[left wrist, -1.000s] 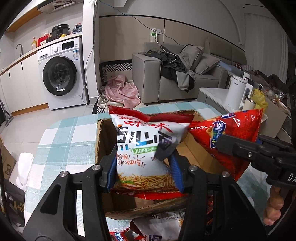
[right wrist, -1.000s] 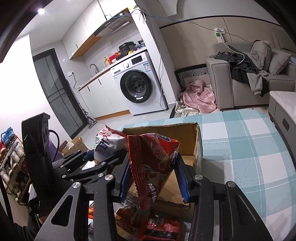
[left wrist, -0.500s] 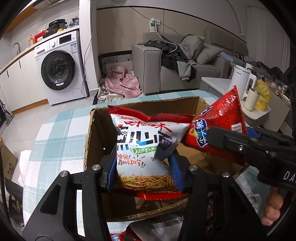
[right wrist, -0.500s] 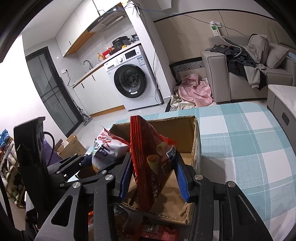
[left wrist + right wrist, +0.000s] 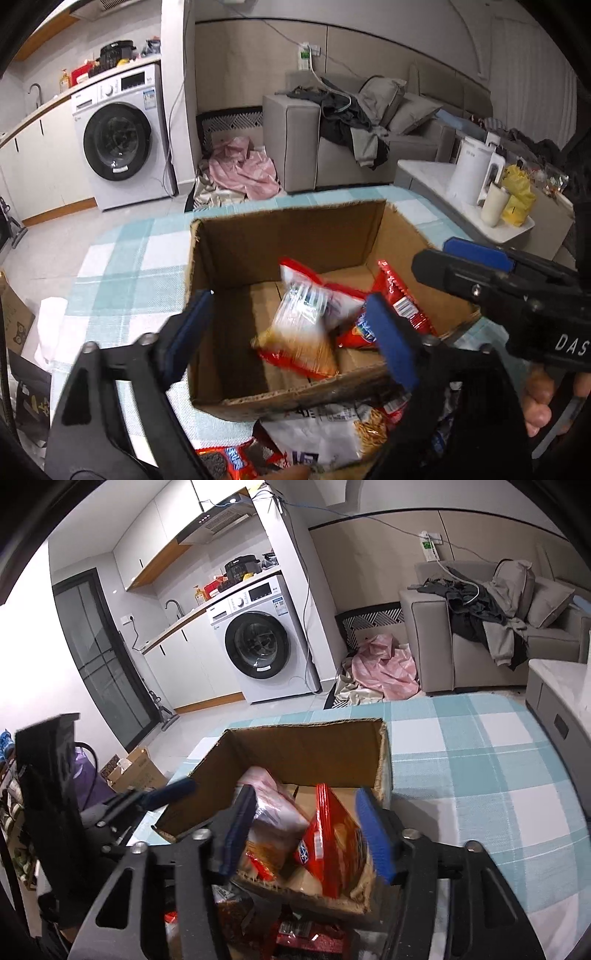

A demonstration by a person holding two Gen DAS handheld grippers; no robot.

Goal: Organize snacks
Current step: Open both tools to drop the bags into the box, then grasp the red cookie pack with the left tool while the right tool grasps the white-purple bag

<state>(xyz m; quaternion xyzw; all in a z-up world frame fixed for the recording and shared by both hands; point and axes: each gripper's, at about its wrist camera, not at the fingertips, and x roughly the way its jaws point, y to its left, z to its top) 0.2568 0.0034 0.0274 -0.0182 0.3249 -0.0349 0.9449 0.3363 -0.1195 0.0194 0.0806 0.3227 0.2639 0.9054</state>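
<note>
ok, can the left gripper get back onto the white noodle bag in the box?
Probably yes: the left gripper hangs over the open cardboard box, jaws opening, and the white noodle bag lies uncovered below.

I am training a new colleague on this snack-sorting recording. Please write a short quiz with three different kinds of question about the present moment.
1. True or false: the left gripper clamps the white snack bag.
2. Where is the red snack bag? A) on the checked tablecloth B) in the cardboard box C) on the sofa
3. Which appliance stands under the kitchen counter?

Key: 1 false, its jaws are opening and the bag is loose; 2 B; 3 the washing machine.
</note>
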